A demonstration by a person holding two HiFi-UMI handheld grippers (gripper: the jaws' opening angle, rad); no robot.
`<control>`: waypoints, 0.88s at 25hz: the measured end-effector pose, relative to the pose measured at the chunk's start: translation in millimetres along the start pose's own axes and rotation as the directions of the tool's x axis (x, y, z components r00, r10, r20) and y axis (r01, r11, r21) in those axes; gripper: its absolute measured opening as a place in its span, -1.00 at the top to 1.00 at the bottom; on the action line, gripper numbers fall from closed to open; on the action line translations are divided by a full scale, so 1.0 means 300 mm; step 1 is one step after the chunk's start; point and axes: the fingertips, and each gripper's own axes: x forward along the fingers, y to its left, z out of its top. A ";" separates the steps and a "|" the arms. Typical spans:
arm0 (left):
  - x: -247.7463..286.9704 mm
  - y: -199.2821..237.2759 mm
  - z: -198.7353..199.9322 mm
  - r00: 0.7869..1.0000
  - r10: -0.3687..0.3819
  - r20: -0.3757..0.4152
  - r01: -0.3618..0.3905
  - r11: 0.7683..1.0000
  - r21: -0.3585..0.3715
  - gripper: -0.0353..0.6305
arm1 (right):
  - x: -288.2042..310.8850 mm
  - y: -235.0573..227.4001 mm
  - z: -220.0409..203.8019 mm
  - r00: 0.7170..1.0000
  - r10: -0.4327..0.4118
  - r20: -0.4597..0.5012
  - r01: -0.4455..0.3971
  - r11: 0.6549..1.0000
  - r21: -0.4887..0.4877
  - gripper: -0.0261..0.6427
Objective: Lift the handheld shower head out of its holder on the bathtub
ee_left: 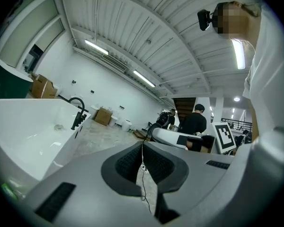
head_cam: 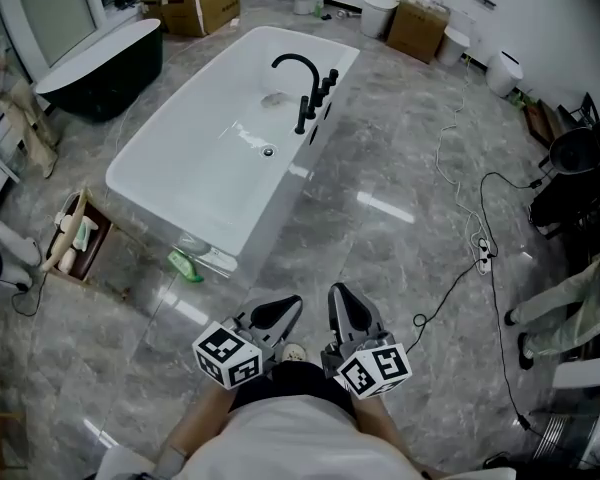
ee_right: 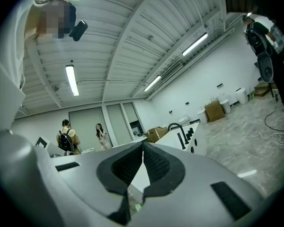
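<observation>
head view: where is the handheld shower head (head_cam: pixel 304 114)?
— it stands in its holder on the right rim of the white bathtub (head_cam: pixel 210 158), toward the far end, beside the black faucet (head_cam: pixel 296 64).
— and the grippers?
— left gripper (head_cam: pixel 280 313) and right gripper (head_cam: pixel 348 308) are near, well apart from it. both have the fingers pressed together, with nothing between.

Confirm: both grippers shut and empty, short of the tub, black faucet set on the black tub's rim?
Wrong tub: the head view shows the black faucet set on the white tub's rim, not the black tub's. Left gripper and right gripper are shut and empty, short of it.
</observation>
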 end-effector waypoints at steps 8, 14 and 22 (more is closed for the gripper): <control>0.119 -0.012 -0.006 1.000 0.007 0.017 -0.007 1.000 0.006 0.86 | 0.003 -0.109 0.041 1.000 0.012 0.018 -0.012 1.000 0.012 0.87; 0.164 -0.026 -0.031 1.000 0.008 -0.006 -0.008 1.000 -0.006 0.86 | -0.020 -0.163 0.021 1.000 -0.021 -0.005 0.021 0.999 0.033 0.87; 0.231 0.018 -0.030 1.000 -0.001 -0.027 0.000 1.000 -0.025 0.86 | 0.021 -0.259 0.001 0.996 -0.081 -0.038 0.084 0.993 0.081 0.87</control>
